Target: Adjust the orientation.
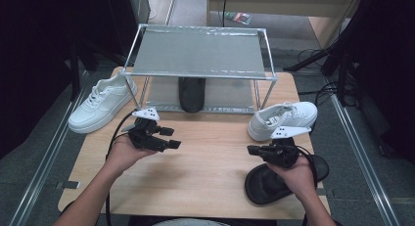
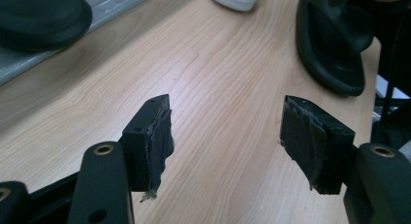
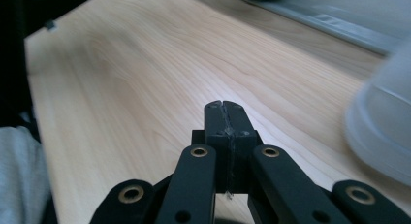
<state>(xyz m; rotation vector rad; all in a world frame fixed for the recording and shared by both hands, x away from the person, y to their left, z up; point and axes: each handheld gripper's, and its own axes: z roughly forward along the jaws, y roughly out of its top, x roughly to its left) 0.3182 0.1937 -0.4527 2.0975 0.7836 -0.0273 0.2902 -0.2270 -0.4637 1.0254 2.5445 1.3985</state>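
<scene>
My left gripper (image 1: 171,138) hovers over the left half of the wooden table (image 1: 205,162), pointing right. In the left gripper view its jaws (image 2: 226,104) stand wide apart with only bare wood between them. My right gripper (image 1: 250,149) points left above the table's right side, and in the right gripper view its pads (image 3: 224,107) are pressed together with nothing held. A black sandal (image 1: 266,184) lies flat under my right hand near the front right corner. A white sneaker (image 1: 281,117) sits just behind that hand, blurred at the right of the right gripper view (image 3: 383,132).
A metal two-shelf rack (image 1: 198,52) stands at the back of the table, with a second black sandal (image 1: 191,93) on its lower shelf. Another white sneaker (image 1: 100,102) rests at the table's left edge beside the rack. Cables trail from both grippers.
</scene>
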